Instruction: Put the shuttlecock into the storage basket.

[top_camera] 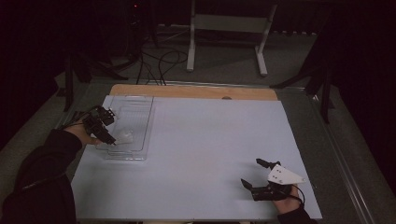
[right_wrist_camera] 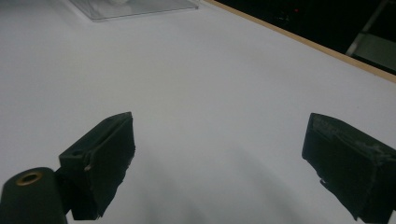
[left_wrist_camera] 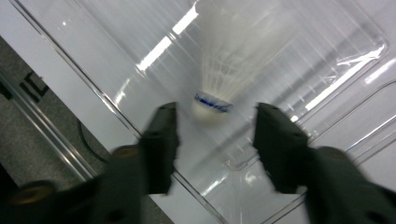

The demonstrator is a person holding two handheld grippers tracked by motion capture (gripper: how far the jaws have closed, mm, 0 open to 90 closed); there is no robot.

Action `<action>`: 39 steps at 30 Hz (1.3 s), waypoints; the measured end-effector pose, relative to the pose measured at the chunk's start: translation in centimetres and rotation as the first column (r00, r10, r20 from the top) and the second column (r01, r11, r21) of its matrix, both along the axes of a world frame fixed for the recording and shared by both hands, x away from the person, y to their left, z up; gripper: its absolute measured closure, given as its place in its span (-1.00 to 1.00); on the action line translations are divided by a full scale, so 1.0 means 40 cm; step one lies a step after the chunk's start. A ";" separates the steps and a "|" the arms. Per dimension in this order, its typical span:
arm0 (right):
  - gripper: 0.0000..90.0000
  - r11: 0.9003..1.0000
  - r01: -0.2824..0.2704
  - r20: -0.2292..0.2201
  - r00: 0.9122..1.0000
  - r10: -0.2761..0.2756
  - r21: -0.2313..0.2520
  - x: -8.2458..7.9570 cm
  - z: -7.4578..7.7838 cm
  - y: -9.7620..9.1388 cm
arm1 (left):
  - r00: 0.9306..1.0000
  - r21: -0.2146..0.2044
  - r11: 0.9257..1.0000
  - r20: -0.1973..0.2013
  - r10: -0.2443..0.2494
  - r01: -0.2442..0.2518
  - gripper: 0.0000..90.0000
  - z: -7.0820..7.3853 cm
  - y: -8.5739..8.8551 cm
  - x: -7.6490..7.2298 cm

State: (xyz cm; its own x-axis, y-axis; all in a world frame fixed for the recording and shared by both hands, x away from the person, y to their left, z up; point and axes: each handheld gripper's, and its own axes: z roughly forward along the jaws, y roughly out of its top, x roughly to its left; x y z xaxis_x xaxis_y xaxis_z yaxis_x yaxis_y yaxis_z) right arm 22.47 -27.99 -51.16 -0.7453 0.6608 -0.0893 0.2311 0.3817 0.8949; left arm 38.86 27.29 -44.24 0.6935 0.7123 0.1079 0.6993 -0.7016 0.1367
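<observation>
Item: shuttlecock [left_wrist_camera: 212, 95], lying in clear tray [top_camera: 140, 140] at far left, cork toward left gripper [left_wrist_camera: 212, 135], whose parted jaws flank it untouching. Right gripper [top_camera: 256, 173] idle, wide open, near right.

1. I count one shuttlecock [left_wrist_camera: 212, 79], white with a blue band round its cork.
2. I see one clear plastic tray [top_camera: 140, 105] on my table.
3. I have two handheld grippers: the left gripper [top_camera: 111, 139] and the right gripper [top_camera: 253, 173].
4. One white table [top_camera: 210, 140] carries everything.
</observation>
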 end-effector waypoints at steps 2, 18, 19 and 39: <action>-0.79 1.000 0.001 -0.001 1.000 -0.001 0.001 0.000 0.000 0.000 | 1.000 0.001 1.000 0.013 0.011 -0.011 -0.12 0.010 -0.002 0.002; -0.79 1.000 0.004 0.001 1.000 -0.004 0.001 -0.001 0.001 0.000 | 0.999 -0.088 0.996 -0.054 0.010 -0.014 -0.73 0.026 -0.016 -0.005; -0.79 1.000 0.003 0.002 1.000 -0.003 0.000 -0.001 0.001 0.000 | 0.999 -0.090 0.996 -0.052 0.010 -0.015 -0.77 0.028 -0.017 -0.005; -0.79 1.000 0.005 0.005 1.000 -0.005 0.002 -0.001 0.003 -0.002 | 0.997 -0.235 0.972 0.081 0.004 0.015 -1.00 0.060 -0.046 -0.038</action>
State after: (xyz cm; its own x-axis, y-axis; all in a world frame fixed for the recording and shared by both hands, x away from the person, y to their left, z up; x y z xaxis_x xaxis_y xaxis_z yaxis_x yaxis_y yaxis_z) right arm 22.43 -28.08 -51.05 -0.7415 0.6647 -0.0914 0.2288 0.3786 0.8968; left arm 37.34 25.45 -41.83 0.6934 0.7205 -0.0066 0.6754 -0.6468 0.3543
